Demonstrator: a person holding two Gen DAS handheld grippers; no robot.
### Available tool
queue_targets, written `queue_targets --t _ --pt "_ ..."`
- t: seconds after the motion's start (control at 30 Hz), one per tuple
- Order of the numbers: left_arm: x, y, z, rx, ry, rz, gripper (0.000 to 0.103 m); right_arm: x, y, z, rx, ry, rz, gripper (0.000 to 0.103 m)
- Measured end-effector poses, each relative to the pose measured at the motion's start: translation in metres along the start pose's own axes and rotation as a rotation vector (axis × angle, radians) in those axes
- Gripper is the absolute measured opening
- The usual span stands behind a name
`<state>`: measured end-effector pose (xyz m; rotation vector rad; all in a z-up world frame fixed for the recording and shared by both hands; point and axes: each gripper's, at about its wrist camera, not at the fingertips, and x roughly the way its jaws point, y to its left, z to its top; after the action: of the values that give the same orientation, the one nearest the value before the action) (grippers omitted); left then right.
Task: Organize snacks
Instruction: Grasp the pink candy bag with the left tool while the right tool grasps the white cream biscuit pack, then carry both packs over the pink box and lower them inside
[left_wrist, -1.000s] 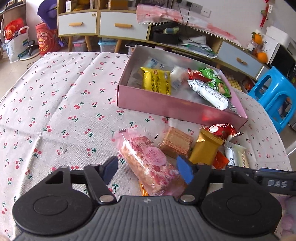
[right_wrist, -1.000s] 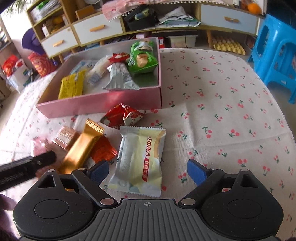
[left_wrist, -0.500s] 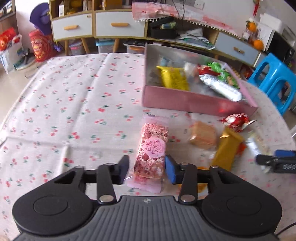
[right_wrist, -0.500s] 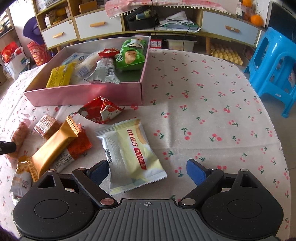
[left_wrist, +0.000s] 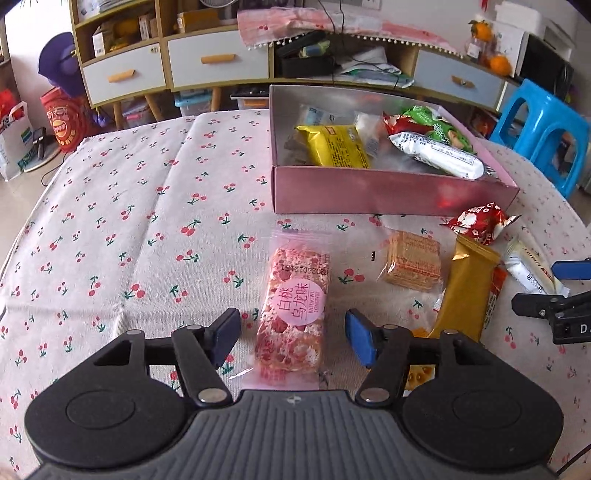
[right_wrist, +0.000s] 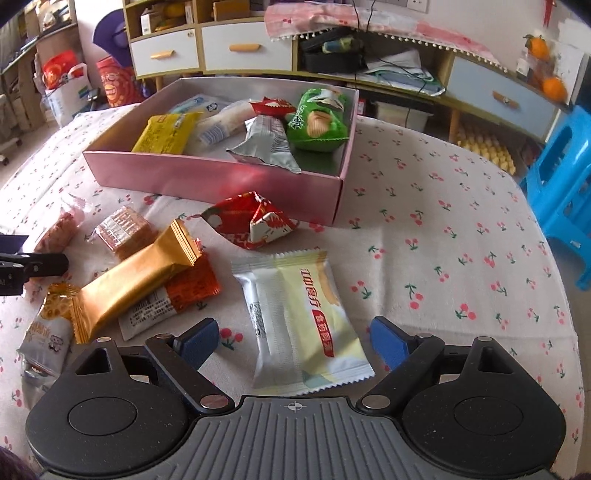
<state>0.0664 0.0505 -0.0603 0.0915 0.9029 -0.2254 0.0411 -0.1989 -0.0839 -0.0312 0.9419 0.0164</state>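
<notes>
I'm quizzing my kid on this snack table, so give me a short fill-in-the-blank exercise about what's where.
The left tongs straddle the ____ nougat bar.
The right tongs straddle the pale ____ packet.
The green chip bag lies inside the ____ box.
The gold wrapper lies ____ the box.

Missing words: pink; yellow; pink; outside

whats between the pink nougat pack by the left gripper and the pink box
Nothing but bare cherry-print tablecloth. In the left wrist view, the pink nougat pack lies between the open left gripper fingers, and the stretch up to the pink box wall holds no snack.
</notes>
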Motion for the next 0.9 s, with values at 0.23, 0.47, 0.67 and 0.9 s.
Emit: queue_targets --t 0.23,0.47,0.67,0.9 --pt "-0.001 0.001 0.003 -0.023 0.013 -0.003 0.036 -0.003 0.001 0.005 0.006 -0.002 0.039 0.051" --pt "-0.006 0.005 0.007 -0.067 0.044 -0.040 0.030 -0.007 -0.003 0.011 0.064 0.051 0.048 0.048" --pt "-0.018 0.004 0.012 -0.094 0.046 -0.082 0.030 -0.018 -0.015 0.014 0.170 0.086 0.084 0.047" --pt "-0.035 0.001 0.020 -0.146 0.018 -0.145 0.030 -0.042 -0.027 0.019 0.309 0.089 0.168 0.047"
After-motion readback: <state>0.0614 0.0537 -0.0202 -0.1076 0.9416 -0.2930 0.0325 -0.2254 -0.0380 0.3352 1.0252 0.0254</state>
